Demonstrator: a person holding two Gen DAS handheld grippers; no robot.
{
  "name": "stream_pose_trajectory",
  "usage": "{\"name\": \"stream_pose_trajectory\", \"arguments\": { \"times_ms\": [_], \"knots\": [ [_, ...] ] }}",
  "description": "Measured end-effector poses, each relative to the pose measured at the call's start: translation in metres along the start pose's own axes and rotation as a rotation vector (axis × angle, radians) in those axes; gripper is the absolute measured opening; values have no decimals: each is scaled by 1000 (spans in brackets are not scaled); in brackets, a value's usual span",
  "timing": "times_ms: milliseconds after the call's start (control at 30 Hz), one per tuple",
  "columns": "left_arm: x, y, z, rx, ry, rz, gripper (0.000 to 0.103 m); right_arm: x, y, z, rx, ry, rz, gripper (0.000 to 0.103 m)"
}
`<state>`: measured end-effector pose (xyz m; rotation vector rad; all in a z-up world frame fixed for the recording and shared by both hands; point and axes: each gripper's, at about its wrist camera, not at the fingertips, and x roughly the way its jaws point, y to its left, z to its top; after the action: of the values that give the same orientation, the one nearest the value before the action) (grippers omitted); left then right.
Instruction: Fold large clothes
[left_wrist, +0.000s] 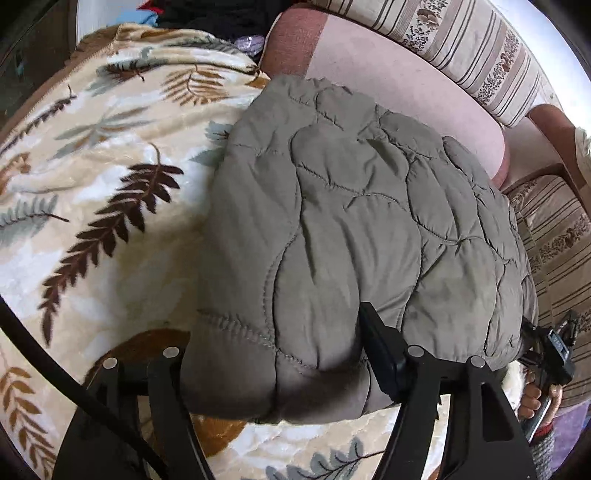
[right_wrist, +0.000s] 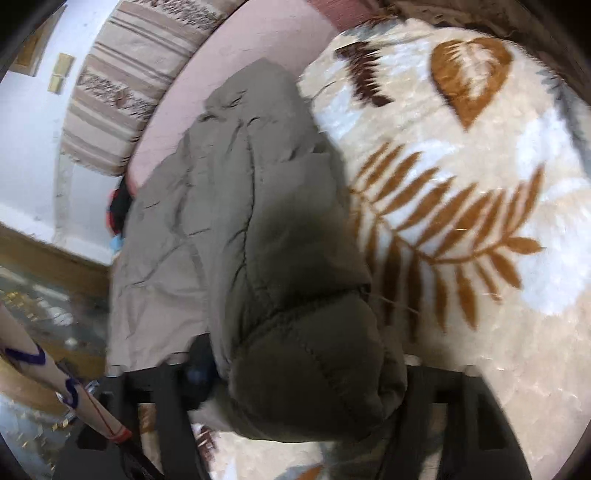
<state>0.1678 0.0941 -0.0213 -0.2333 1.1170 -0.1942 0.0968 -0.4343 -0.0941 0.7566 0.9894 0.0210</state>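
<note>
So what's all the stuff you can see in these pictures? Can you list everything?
quilted jacket: one, grey-olive, folded into a bundle, lying partly on the blanket and partly on the sofa seat
blanket: one, cream with brown, orange and grey leaf prints, spread under the jacket
sofa seat: one, dusty pink, beyond the jacket
striped cushions: at least two, beige with brown stripes and flower bands, along the sofa back and side
pile of clothes: one heap, dark with red and blue bits, far end, too small to sort
left gripper: one, black, jacket edge between its fingers
right gripper: one, black, jacket edge between its fingers, blurred
hand: one, holding the right gripper's handle
</note>
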Motion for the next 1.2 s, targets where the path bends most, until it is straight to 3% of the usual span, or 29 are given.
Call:
{"name": "stream_pose_trajectory", "arguments": {
  "times_ms": [133,333,467,567,733,967,1067,1200],
  "knots": [
    [-15,2,-7,16,-1,-11,74,-19,0,-6,-25,-31,-50,90],
    [-33,12,-11,53,-69,128,79,-64,-5,-10,-98,-113,-181,92],
    [-46,1,-11,77,-117,162,79,-85,19,-11,-221,-184,-277,92],
    [-46,-19,-11,127,-140,149,80,-94,52,-12,-315,-262,-294,92],
    [-35,-47,-15,177,-155,211,80,-55,122,-4,-493,-203,-266,92],
    [-44,-34,-46,64,-197,274,80,39,220,-1,-759,-101,-270,91],
    [-41,-28,-61,51,-186,302,80,83,247,-6,-796,-46,-259,90],
    [-34,-24,-71,65,-159,340,80,118,251,-10,-774,-54,-321,93]
  ]
}}
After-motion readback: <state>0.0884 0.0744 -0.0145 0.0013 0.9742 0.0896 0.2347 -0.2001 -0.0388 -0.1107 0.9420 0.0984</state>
